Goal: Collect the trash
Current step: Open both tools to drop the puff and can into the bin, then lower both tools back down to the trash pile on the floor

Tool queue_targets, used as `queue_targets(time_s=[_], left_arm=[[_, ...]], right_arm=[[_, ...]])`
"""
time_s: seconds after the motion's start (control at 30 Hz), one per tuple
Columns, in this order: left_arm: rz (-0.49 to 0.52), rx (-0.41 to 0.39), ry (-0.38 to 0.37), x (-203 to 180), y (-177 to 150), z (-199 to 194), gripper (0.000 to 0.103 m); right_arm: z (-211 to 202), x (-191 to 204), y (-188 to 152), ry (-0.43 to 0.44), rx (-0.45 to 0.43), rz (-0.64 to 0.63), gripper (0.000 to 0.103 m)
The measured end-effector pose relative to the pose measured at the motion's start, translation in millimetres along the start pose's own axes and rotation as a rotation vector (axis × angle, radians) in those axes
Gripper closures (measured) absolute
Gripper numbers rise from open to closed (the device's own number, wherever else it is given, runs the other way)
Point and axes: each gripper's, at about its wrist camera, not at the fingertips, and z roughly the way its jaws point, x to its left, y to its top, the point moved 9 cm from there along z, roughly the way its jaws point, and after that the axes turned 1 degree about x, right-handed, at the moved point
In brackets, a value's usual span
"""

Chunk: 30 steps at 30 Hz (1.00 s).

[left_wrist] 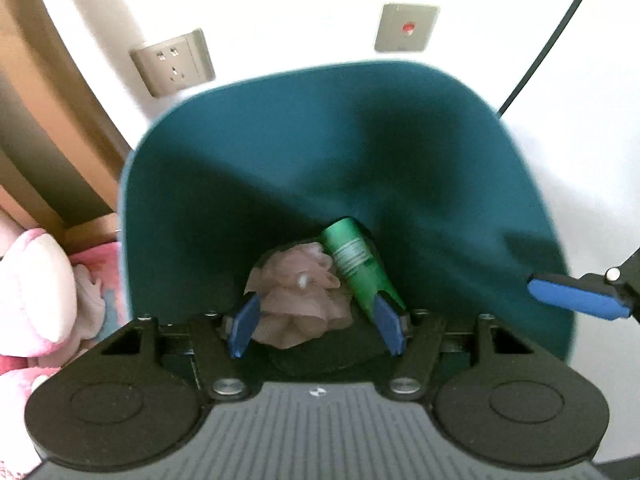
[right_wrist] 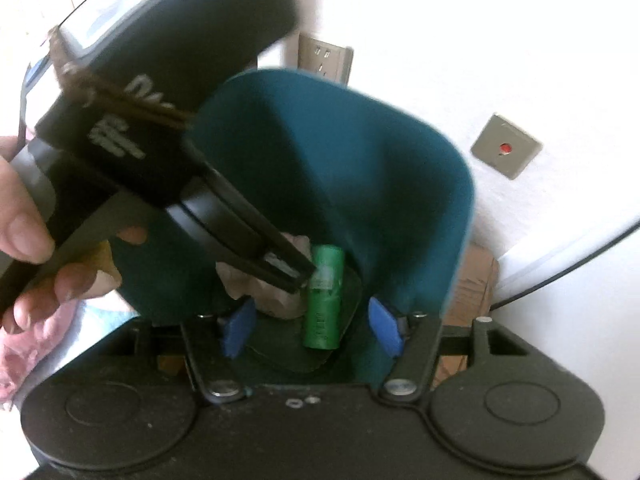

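Note:
A teal bin [left_wrist: 320, 140] fills the left wrist view from above. On its bottom lie a crumpled pinkish tissue [left_wrist: 296, 292] and a green bottle [left_wrist: 356, 264] with a pale label. My left gripper [left_wrist: 316, 328] hangs over the bin's mouth, open, with its blue pads apart and pressing on nothing. One blue finger [left_wrist: 576, 298] of the right gripper pokes in from the right. In the right wrist view, my right gripper [right_wrist: 311, 330] also stands open above the bin [right_wrist: 340, 160], over the bottle [right_wrist: 324, 300] and tissue [right_wrist: 276, 296]. The left tool's black housing [right_wrist: 160, 152] crosses in front.
A white wall behind the bin carries a socket plate [left_wrist: 174, 62] and a switch plate with a red dot [left_wrist: 406, 28]. A black cable [left_wrist: 552, 36] runs down the wall. A pink plush toy [left_wrist: 32, 280] and wooden furniture [left_wrist: 40, 100] stand left. A hand [right_wrist: 24, 220] grips the left tool.

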Motion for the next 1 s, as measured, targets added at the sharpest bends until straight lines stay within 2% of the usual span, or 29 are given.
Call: queue_targets(time_s=[0.2,0.43,0.6,0.63,0.9,1.0], left_arm=[[-0.035,-0.078,0.026,-2,-22,-54,0.041],[-0.068,-0.195,0.054,-29,-42,-112,0.041],[-0.098,-0.278,0.080,-48,-74,-152,0.041],[-0.108,-0.291,0.086,-50,-82,-159,0.037],[-0.176,-0.349,0.070,-59,-137,-188,0.034],[-0.175,-0.351,0.043,-58,-155,-186,0.029]], right_arm=[[-45,-6,-14,0.023,-0.088,0.019,0.036],[-104,-11,-37,0.052,-0.185,0.021,0.034],[-144,-9,-57,0.070,-0.259,0.000,0.028],[-151,-7,-61,0.081,-0.272,-0.002,0.027],[-184,6,-90,0.181,-0.355,0.064,0.019],[-192,17,-105,0.176,-0.372,0.070,0.016]])
